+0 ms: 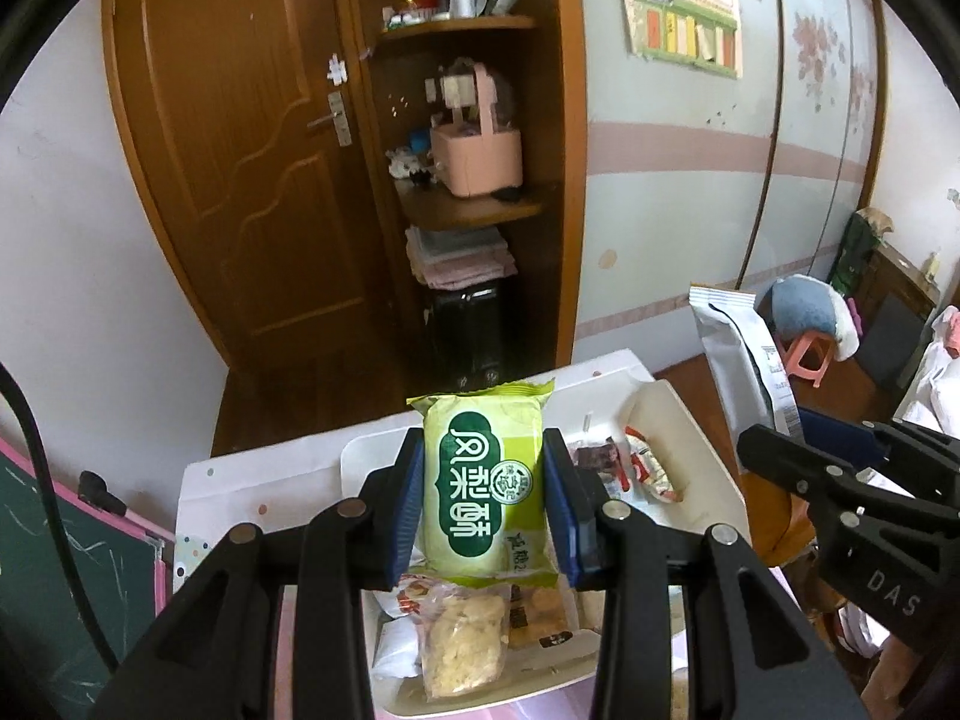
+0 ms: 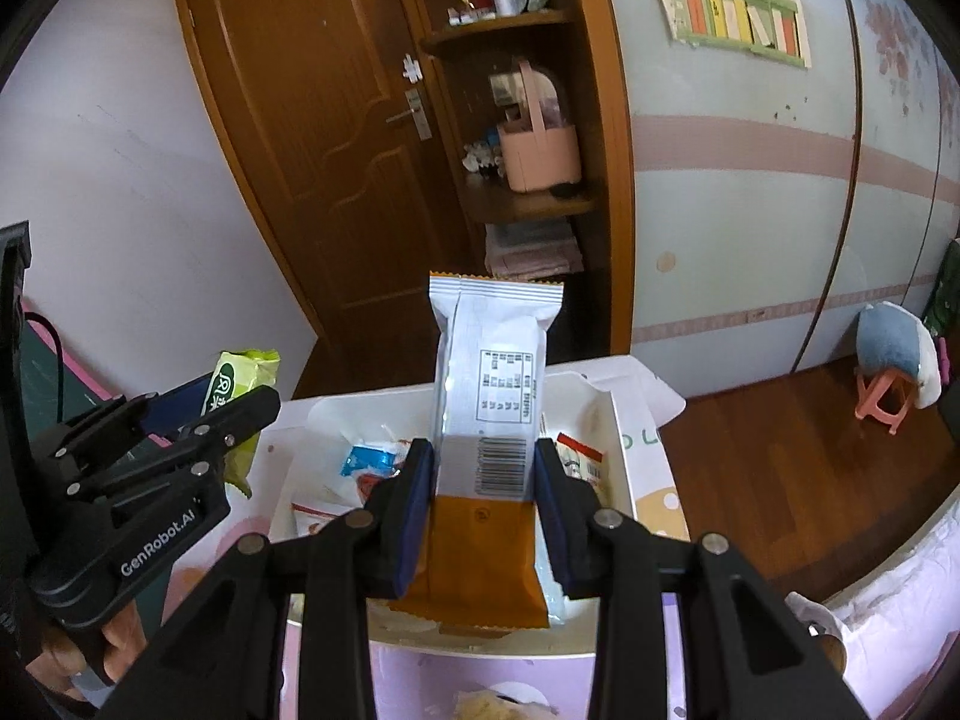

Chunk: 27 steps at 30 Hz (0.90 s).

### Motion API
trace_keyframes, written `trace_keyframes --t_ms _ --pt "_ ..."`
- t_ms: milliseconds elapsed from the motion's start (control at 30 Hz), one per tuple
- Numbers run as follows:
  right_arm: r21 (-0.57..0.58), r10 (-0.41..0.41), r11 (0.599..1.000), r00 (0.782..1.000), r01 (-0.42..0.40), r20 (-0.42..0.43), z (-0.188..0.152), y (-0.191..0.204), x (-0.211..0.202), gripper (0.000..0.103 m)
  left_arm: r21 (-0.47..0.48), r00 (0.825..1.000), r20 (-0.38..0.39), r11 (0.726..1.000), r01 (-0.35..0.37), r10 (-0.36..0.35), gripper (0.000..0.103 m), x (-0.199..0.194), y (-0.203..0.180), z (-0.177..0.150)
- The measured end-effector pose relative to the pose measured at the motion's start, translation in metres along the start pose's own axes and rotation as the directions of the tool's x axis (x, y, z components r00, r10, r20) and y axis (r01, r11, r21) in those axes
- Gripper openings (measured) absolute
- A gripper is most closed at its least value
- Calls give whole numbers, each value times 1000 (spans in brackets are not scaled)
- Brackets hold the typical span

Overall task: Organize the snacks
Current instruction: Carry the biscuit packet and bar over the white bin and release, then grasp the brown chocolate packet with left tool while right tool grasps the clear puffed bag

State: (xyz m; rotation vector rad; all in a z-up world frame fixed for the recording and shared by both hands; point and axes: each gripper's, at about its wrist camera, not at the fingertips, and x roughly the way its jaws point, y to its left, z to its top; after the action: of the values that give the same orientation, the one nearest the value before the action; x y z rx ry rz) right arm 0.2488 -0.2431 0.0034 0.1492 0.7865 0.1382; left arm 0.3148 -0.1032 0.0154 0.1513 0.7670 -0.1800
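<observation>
So, left to right: my left gripper [image 1: 485,498] was clamped on a green packet [image 1: 483,480], blue pads pressing both its long edges, packet upright with white Chinese print facing the camera. It hung above a white tray [image 1: 708,450] holding loose snacks: a clear bag of pale crumbly bits [image 1: 462,642] nearest, an orange-brown pack [image 1: 540,606] just beside it, red-and-white wrappers [image 1: 651,465] further right. The tray sat on a white dotted table [image 1: 198,510].

My right gripper [image 2: 483,498] was clamped on a long silver-and-orange bar [image 2: 492,420], gripped about mid-length, back side with barcode facing me, silver end pointing up and away, orange end toward the camera. It was held over the same tray [image 2: 618,450], where a blue-and-white wrapper [image 2: 363,459] lay to the left. From this view the left gripper [image 2: 240,414] showed at the left edge, green packet [image 2: 240,396] between its fingers.

Behind: brown door [image 1: 240,150], shelves with a pink basket [image 1: 480,162], pink stool [image 2: 888,396] on wood floor.
</observation>
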Motion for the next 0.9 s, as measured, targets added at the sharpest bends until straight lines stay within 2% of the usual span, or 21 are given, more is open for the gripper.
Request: trace_keyframes --t_ms 67,100,133,200,300,600,900 --pt "5 -12 1000 1000 12 -13 0 -2 7 37 0 999 -21 1000 -29 29 37 11 0 0" --pt "7 -22 1000 1000 22 -21 1 -3 12 38 1 998 -25 999 -49 49 42 15 0 -1" --pt "6 -21 1000 999 22 -33 1 -4 17 39 8 998 -30 998 -61 61 58 19 0 -2" --pt "4 -21 1000 999 21 -49 -1 -5 23 43 24 995 -25 996 -91 92 75 24 2 -5" --pt "3 -29 1000 998 29 -58 -8 -7 25 48 19 995 -5 995 -98 98 77 21 8 -9" --pt "2 -31 1000 995 31 -90 -36 -17 9 50 -15 997 -12 997 -70 70 78 -5 23 -33" --pt "-39 3 999 995 -6 -95 -84 -12 -41 54 16 999 -15 999 38 -37 79 -58 -1 -82"
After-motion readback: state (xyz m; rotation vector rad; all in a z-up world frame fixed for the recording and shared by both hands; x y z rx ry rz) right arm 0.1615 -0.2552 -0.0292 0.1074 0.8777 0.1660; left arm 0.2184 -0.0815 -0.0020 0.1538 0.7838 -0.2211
